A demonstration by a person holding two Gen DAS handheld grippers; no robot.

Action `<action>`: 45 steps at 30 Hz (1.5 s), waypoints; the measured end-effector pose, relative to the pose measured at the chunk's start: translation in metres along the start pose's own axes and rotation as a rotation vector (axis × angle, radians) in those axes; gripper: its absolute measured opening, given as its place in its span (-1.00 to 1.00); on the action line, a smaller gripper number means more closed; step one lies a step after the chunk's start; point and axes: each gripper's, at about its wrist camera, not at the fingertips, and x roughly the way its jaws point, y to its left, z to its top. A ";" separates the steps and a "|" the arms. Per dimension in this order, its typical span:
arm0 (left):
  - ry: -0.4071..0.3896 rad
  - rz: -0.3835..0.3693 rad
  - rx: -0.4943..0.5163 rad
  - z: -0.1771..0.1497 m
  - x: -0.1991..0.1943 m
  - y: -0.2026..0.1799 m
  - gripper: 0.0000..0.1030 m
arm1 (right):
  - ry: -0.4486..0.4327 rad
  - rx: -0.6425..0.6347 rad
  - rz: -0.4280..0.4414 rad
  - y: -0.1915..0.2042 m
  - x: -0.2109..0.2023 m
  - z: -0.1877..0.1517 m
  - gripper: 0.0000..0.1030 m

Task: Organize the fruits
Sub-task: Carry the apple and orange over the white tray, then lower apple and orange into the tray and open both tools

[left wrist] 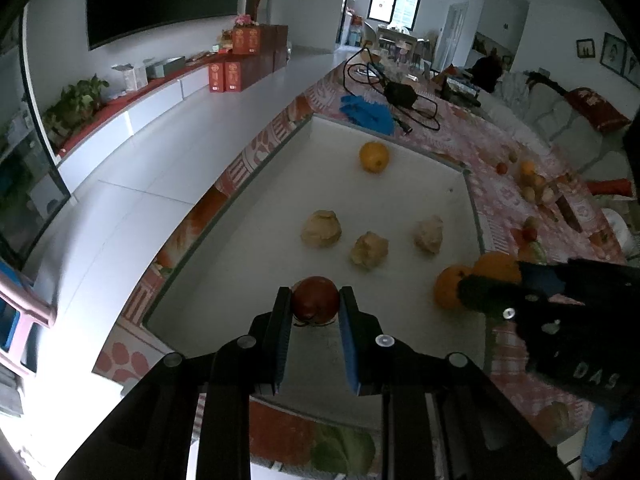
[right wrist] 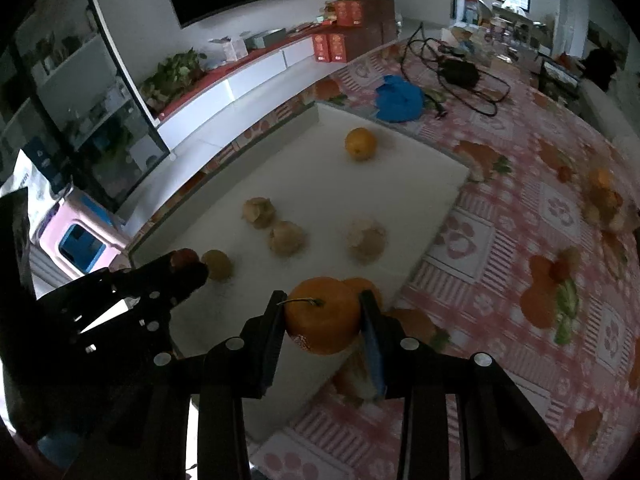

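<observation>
My left gripper (left wrist: 315,300) is shut on a dark red fruit (left wrist: 315,298) over the near part of a white board (left wrist: 280,184). My right gripper (right wrist: 323,314) is shut on an orange (right wrist: 322,320) at the board's right edge, with a second orange (right wrist: 366,282) just behind it. On the board lie three pale tan husked fruits (left wrist: 321,228) (left wrist: 369,250) (left wrist: 429,234) and a yellow-orange citrus (left wrist: 374,156) at the far end. A small brownish fruit (right wrist: 217,264) lies beside the left gripper (right wrist: 188,268) in the right wrist view.
The board lies on a pink patterned tablecloth (right wrist: 520,208). A pile of small fruits (left wrist: 532,184) and a knife (left wrist: 568,208) sit at the right. A blue cloth (left wrist: 366,114) and black cables (left wrist: 400,94) lie beyond the board. The table's left edge drops to a white floor.
</observation>
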 end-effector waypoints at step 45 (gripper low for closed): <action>0.035 0.123 0.005 0.005 0.016 -0.003 0.56 | -0.044 -0.036 -0.037 -0.013 -0.004 0.009 0.55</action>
